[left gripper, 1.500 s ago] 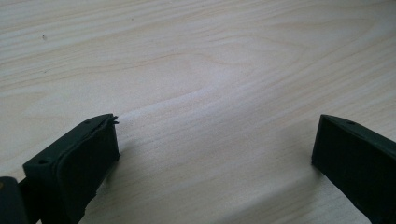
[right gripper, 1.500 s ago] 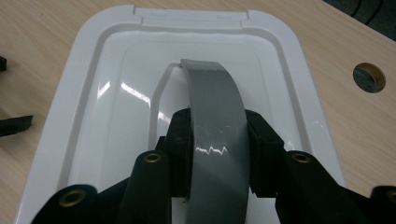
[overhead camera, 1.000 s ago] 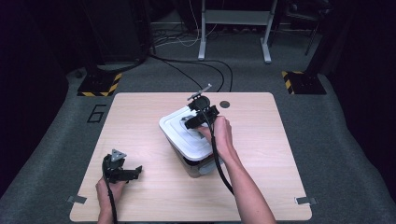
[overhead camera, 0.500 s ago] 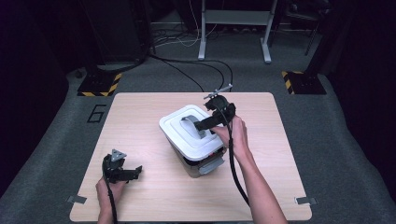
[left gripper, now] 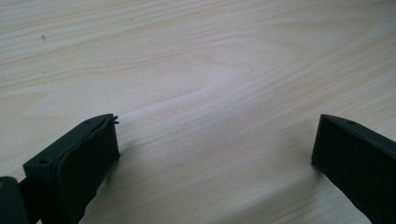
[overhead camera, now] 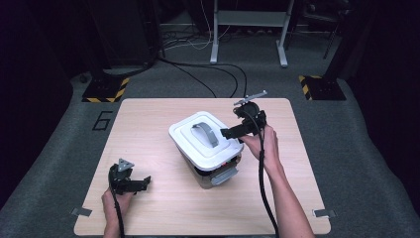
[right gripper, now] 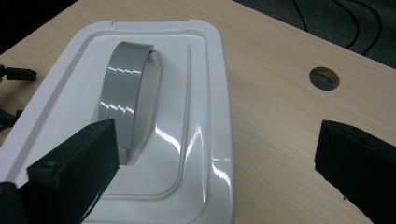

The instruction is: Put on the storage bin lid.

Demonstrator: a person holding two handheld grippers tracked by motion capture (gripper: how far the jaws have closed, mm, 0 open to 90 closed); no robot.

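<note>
A white-lidded storage box (overhead camera: 218,156) stands mid-table, a grey handle (overhead camera: 207,134) lying flat in its lid. My right gripper (overhead camera: 232,130) hovers at the lid's right edge, pointing left across it. In the right gripper view its jaws have just been opening and stand wide, nothing between them, with the lid (right gripper: 196,154) and handle (right gripper: 126,93) below. My left gripper (overhead camera: 143,182) rests near the table's front left. The left gripper view shows it (left gripper: 217,121) open over bare wood.
The box has a grey latch (overhead camera: 224,175) on its near side and a clear body. A round hole (right gripper: 324,78) pierces the tabletop (overhead camera: 148,124) behind the box. Cables trail from both grippers. Dark carpet, table legs and cables lie beyond the far edge.
My right gripper has drawn away from the handle, moving right to the lid's edge, and its jaws have spread. The left gripper has stayed put.
</note>
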